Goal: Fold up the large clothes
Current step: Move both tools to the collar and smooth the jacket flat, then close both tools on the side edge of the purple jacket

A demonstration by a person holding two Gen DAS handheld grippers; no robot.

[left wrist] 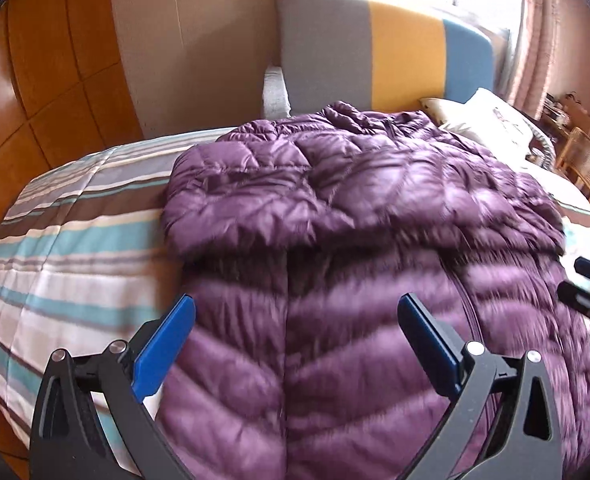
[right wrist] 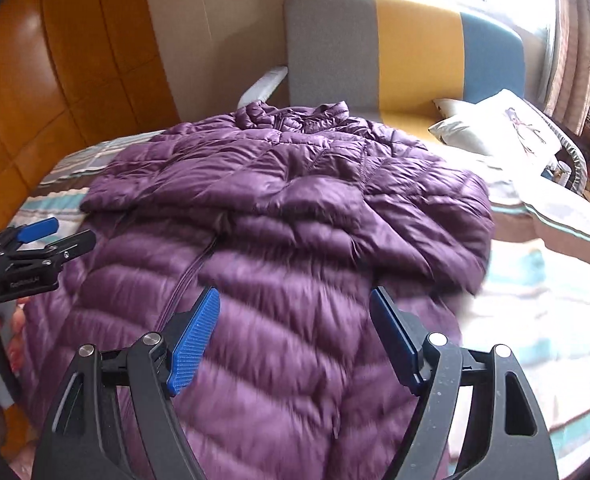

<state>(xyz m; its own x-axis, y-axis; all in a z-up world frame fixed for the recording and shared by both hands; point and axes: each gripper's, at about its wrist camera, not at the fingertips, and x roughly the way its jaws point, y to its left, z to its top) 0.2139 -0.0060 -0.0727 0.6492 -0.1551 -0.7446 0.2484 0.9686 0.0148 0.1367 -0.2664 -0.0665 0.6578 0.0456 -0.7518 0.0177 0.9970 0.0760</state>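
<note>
1. The bed (left wrist: 67,216), under a striped quilt, carries everything.
2. The purple down jacket (left wrist: 335,240) lies flat across the bed, both sleeves folded over its chest, collar toward the headboard (left wrist: 375,56).
3. The left tongs (left wrist: 295,304) and right tongs (right wrist: 295,296) both hover over the jacket's lower half, spread wide, gripping nothing.

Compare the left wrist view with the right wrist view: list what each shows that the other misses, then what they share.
Only the left wrist view shows the wicker chair at the far right and more of the striped bedspread on the jacket's left.

Only the right wrist view shows the person's hand with red nails holding the left gripper, and the bedding on the jacket's right.

Both show the purple puffer jacket spread on the bed with its sleeves folded across the chest, the grey, yellow and blue headboard, the pillows, and open jaws on each gripper, including the right gripper.
</note>
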